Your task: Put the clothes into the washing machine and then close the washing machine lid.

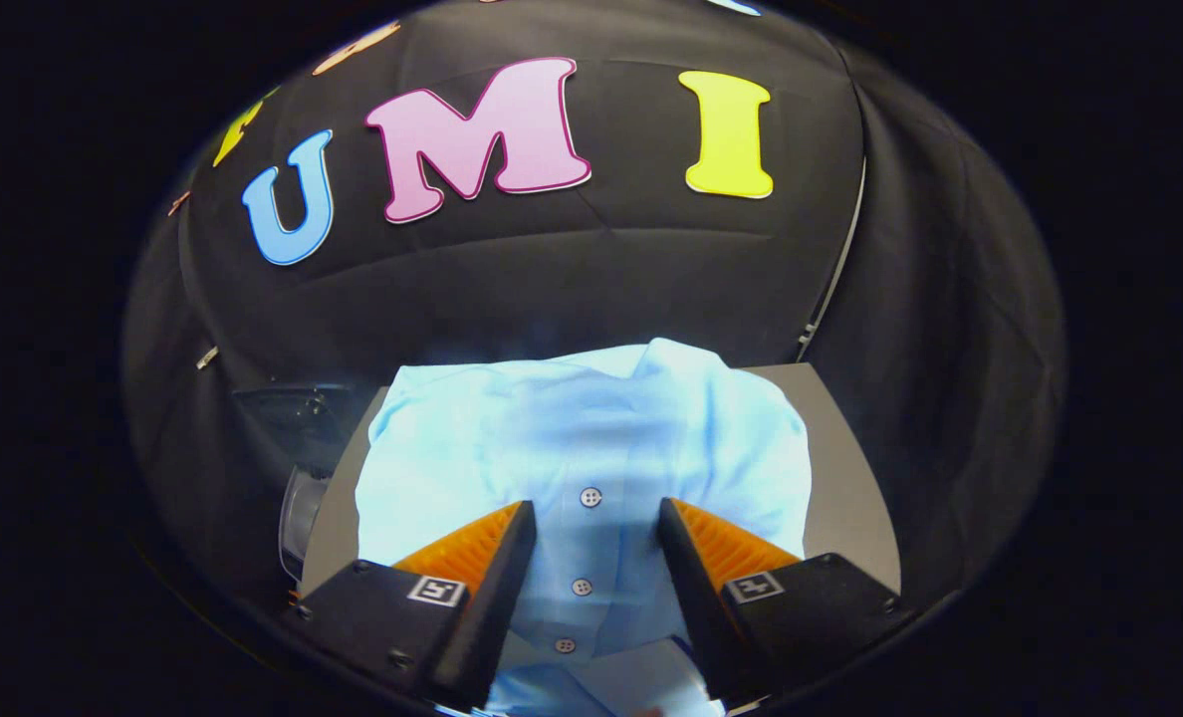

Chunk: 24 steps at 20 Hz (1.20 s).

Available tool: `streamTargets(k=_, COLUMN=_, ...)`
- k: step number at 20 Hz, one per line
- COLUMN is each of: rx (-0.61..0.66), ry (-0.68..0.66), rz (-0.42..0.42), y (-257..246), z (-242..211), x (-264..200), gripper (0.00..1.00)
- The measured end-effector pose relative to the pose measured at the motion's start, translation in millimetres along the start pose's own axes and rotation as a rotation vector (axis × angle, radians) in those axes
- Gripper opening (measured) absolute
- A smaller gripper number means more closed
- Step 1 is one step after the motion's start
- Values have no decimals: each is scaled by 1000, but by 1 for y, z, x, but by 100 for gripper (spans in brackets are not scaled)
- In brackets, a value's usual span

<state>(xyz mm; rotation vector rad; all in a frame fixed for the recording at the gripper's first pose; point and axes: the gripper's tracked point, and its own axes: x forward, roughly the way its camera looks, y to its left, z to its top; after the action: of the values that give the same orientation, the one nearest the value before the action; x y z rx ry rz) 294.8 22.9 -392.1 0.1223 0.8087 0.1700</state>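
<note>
Lengthwise, shirt [591, 448] between open tongs [596, 518]

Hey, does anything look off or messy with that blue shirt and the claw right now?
Nothing looks damaged or spilled. The light blue shirt lies bunched and rumpled on a grey surface rather than flat, its button row running between the fingers of the open claw, which hovers above it. The fingers are not pressing on the fabric.
</note>
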Motion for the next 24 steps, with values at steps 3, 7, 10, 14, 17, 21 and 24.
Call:
streamTargets(k=3, rx=27, ry=-7, rz=25, y=0, z=1, x=2, gripper=17)
streamTargets(k=7, rx=43, ry=-55, rz=91, y=7, z=16, x=-12, gripper=8)
streamTargets(k=10, rx=56, ry=-122, rz=126, y=13, z=38, x=-37, gripper=8)
streamTargets(k=14, rx=62, ry=-200, rz=131, y=25, z=66, x=-79, gripper=8)
streamTargets(k=17, rx=79, ry=-255, rz=103, y=34, z=81, x=-113, gripper=8)
streamTargets(k=21, rx=111, ry=-317, rz=60, y=50, z=92, x=-157, gripper=8)
streamTargets(k=24, rx=113, ry=-372, rz=25, y=66, z=104, x=-188, gripper=8)
